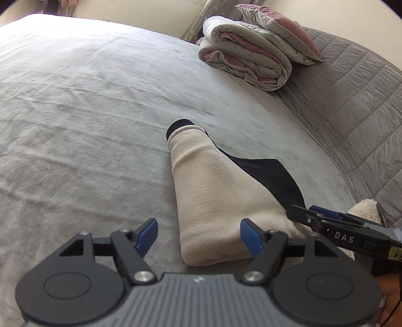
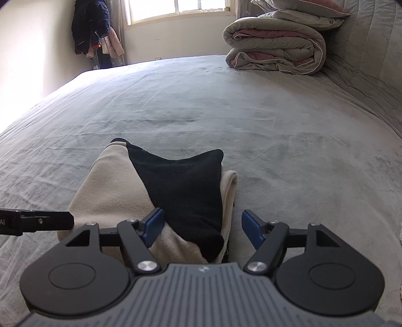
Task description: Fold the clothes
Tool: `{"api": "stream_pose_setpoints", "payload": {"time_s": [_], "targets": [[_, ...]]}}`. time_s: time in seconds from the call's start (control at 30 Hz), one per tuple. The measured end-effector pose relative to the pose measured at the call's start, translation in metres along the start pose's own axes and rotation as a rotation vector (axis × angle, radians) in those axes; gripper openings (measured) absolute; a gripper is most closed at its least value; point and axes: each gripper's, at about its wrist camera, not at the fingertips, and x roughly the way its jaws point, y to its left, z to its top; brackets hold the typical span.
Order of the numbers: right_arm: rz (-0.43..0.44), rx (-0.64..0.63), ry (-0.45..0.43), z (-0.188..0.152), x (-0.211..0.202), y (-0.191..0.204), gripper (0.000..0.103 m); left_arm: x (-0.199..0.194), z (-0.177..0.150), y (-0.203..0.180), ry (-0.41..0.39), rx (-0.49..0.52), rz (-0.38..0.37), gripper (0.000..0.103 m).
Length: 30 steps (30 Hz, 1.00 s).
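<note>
A folded beige and black garment (image 1: 213, 196) lies on the grey bed sheet (image 1: 88, 113), narrowing away from me. My left gripper (image 1: 198, 232) hangs open just above the garment's near left edge, nothing between its blue pads. In the right wrist view the same garment (image 2: 160, 191) shows its black panel on top of the beige layer. My right gripper (image 2: 202, 227) is open over the garment's near right edge, holding nothing. The right gripper's side (image 1: 326, 221) enters the left wrist view at lower right, and the left gripper's finger (image 2: 37, 221) pokes in from the left in the right wrist view.
A rolled grey and pink duvet (image 2: 273, 50) with a pillow (image 1: 279, 32) on it sits at the bed's far right, against a quilted grey headboard (image 1: 351, 105). Clothes hang in the far corner (image 2: 93, 30) beside a window (image 2: 176, 10). A fluffy cream item (image 1: 364, 208) lies at right.
</note>
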Motion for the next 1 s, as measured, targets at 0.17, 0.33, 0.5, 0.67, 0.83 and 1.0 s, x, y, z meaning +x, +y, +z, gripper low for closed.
{"api": "stream_pose_setpoints", "payload": {"time_s": [0.17, 0.33, 0.5, 0.67, 0.83, 1.0], "targets": [[-0.01, 0.019, -0.002, 0.0, -0.005, -0.007, 0.074, -0.002, 0.003, 0.003, -0.008, -0.018, -0.001, 0.074], [-0.023, 0.031, -0.004, 0.0, -0.009, -0.013, 0.079, 0.001, 0.004, 0.002, 0.018, -0.02, 0.003, 0.087], [-0.034, 0.063, -0.001, -0.002, -0.013, -0.025, 0.089, 0.01, 0.001, 0.001, 0.067, -0.005, 0.02, 0.092], [0.051, 0.228, 0.043, -0.007, -0.01, -0.048, 0.094, 0.016, 0.0, 0.001, 0.084, -0.021, 0.014, 0.095], [0.238, 0.611, 0.18, -0.022, 0.006, -0.086, 0.094, 0.021, 0.004, 0.01, 0.093, -0.086, -0.034, 0.095], [0.345, 0.852, 0.237, -0.038, 0.007, -0.109, 0.094, 0.028, 0.007, 0.025, 0.084, -0.166, -0.082, 0.095]]}}
